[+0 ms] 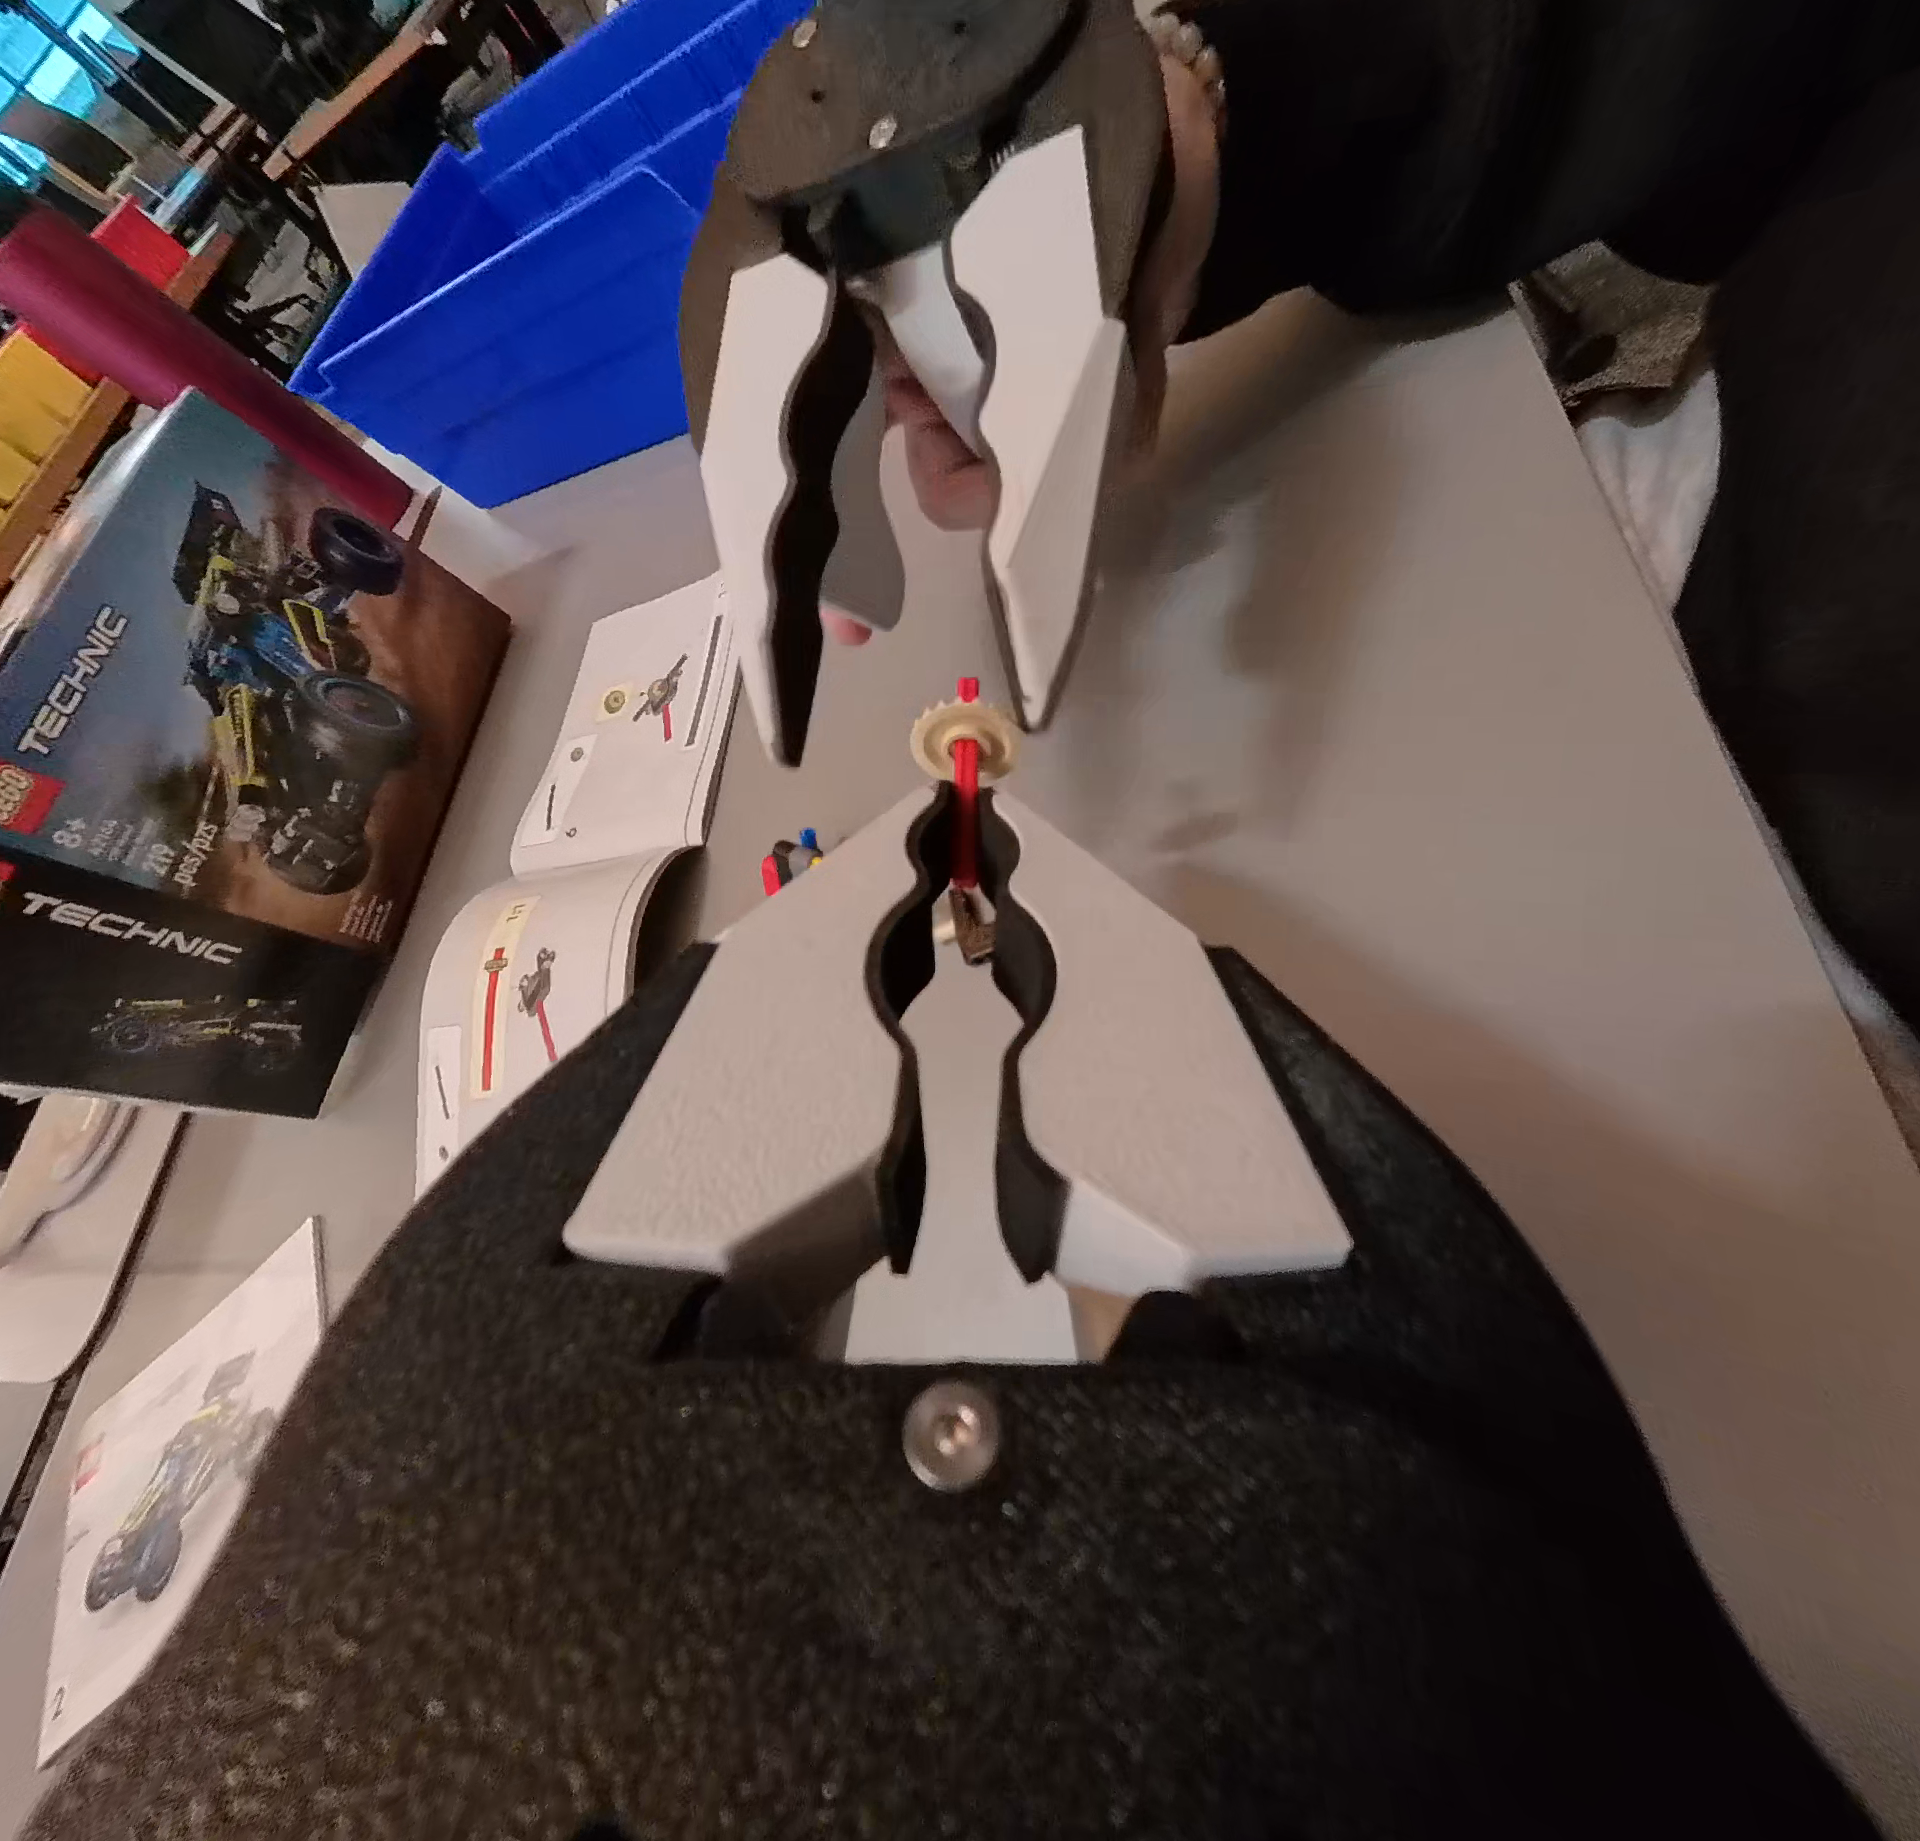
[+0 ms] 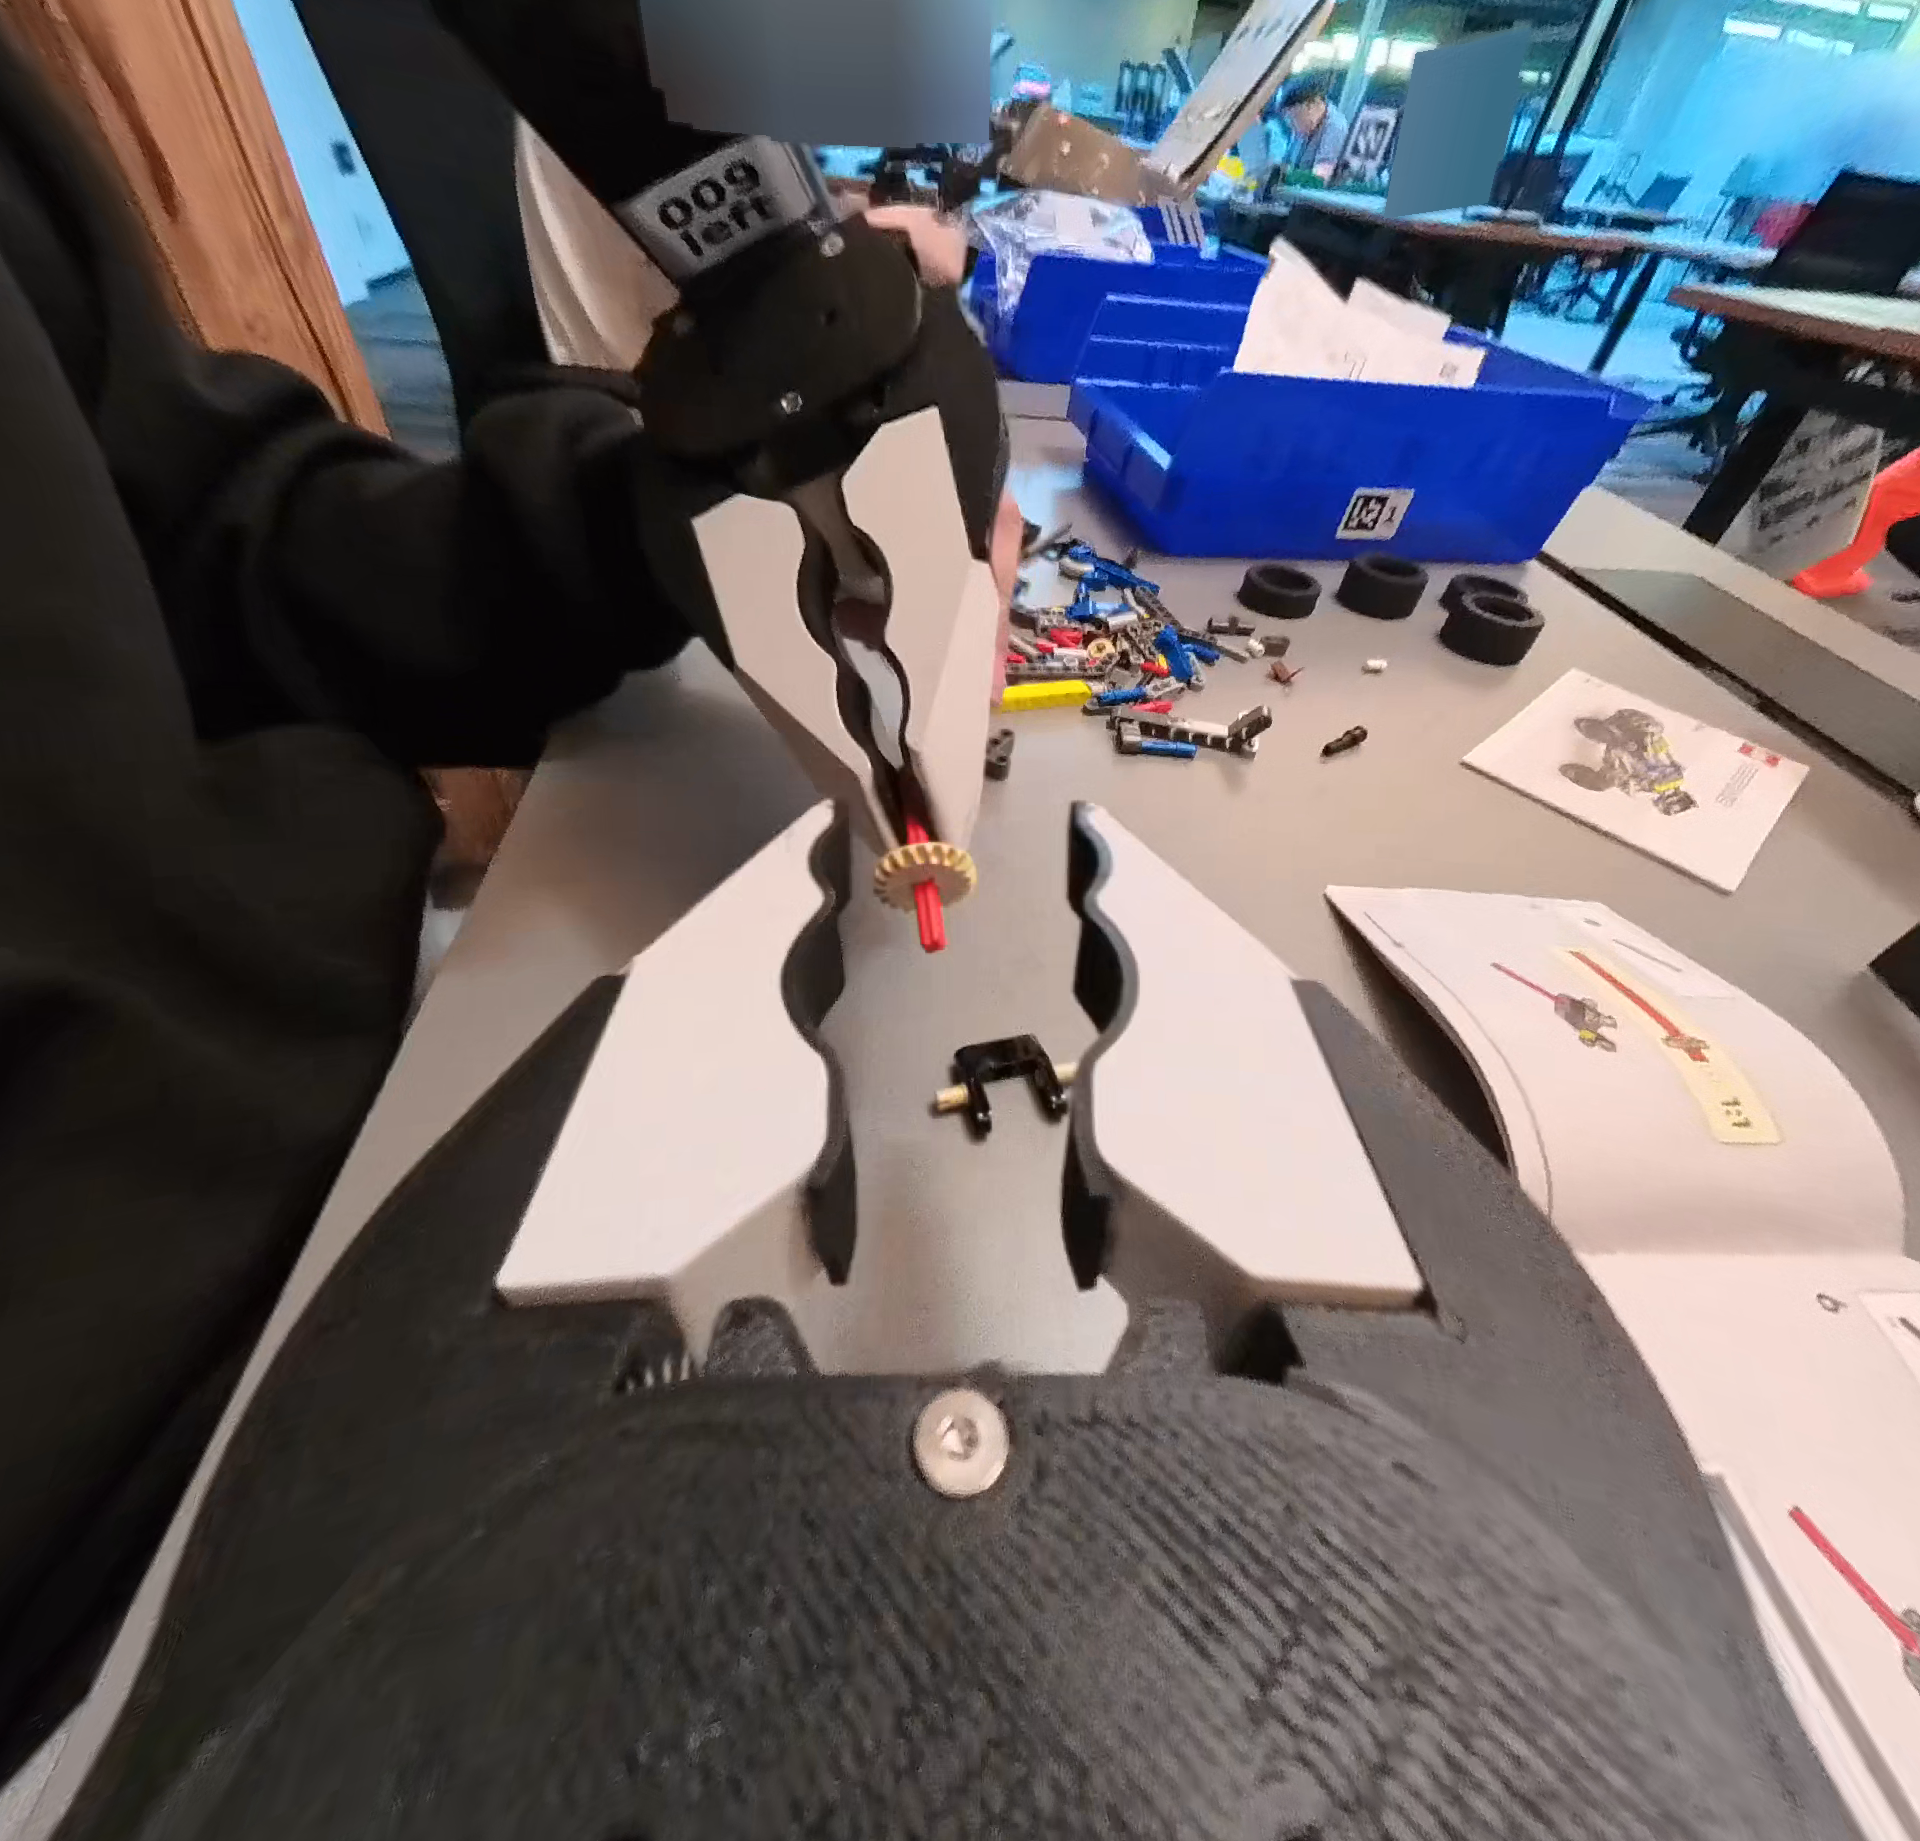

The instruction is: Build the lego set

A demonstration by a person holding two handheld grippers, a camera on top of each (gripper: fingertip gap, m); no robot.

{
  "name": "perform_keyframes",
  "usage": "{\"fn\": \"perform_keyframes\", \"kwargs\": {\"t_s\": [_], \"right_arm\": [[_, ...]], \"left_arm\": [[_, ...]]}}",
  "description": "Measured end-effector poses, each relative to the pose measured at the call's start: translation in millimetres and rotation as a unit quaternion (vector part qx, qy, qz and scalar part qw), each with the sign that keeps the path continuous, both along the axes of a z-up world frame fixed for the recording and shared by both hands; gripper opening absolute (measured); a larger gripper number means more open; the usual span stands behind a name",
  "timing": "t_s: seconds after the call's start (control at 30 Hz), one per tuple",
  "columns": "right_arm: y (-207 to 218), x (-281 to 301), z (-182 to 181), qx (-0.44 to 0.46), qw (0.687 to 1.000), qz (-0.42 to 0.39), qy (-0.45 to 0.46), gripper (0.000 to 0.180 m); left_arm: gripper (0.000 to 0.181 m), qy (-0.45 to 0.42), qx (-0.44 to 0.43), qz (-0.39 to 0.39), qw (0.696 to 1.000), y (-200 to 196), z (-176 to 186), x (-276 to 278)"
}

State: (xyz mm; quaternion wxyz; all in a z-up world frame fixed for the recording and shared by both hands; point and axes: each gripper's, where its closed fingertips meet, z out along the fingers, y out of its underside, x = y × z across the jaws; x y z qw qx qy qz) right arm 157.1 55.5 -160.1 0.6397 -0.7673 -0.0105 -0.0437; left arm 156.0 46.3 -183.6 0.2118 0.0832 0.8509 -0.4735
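Observation:
My left gripper [image 1: 966, 794] is shut on a red axle [image 1: 964, 820] that carries a tan gear [image 1: 961, 747] just past the fingertips. The right wrist view shows the same: the left gripper [image 2: 914, 820] comes down from the upper left with the axle [image 2: 928, 918] and gear [image 2: 925, 872] sticking out. My right gripper [image 2: 956, 815] is open and holds nothing, and its fingers [image 2: 717, 1053] stand on either side of the gear without touching it. It also shows in the left wrist view [image 1: 912, 737]. A small black connector with a tan pin [image 2: 1003, 1079] lies on the grey table [image 2: 1351, 815] between the right fingers.
A pile of loose parts [image 2: 1122, 638] and several black tyres [image 2: 1382, 586] lie farther back, in front of blue bins [image 2: 1340, 461]. An open instruction booklet [image 2: 1621, 1064] and a leaflet [image 2: 1631, 773] lie to the right. The set's box [image 1: 229, 711] stands at the left. The tips of both grippers are at nearly the same place.

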Motion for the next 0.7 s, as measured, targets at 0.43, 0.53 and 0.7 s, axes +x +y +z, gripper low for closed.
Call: {"fn": "perform_keyframes", "kwargs": {"t_s": [0.43,0.53,0.7], "right_arm": [[4,-6,-16,-0.035,0.999,0.019,-0.029,0.02],[2,-5,-20,-0.053,0.997,0.025,-0.048,0.017],[0,-2,-25,-0.053,0.997,0.025,-0.052,0.016]], "left_arm": [[0.001,-0.002,-0.01,-0.005,1.0,-7,-5,1],[0.002,0.01,-0.009,-0.008,1.0,-7,-9,1],[0.002,0.029,-0.022,-0.007,0.999,-9,-13,3]]}}
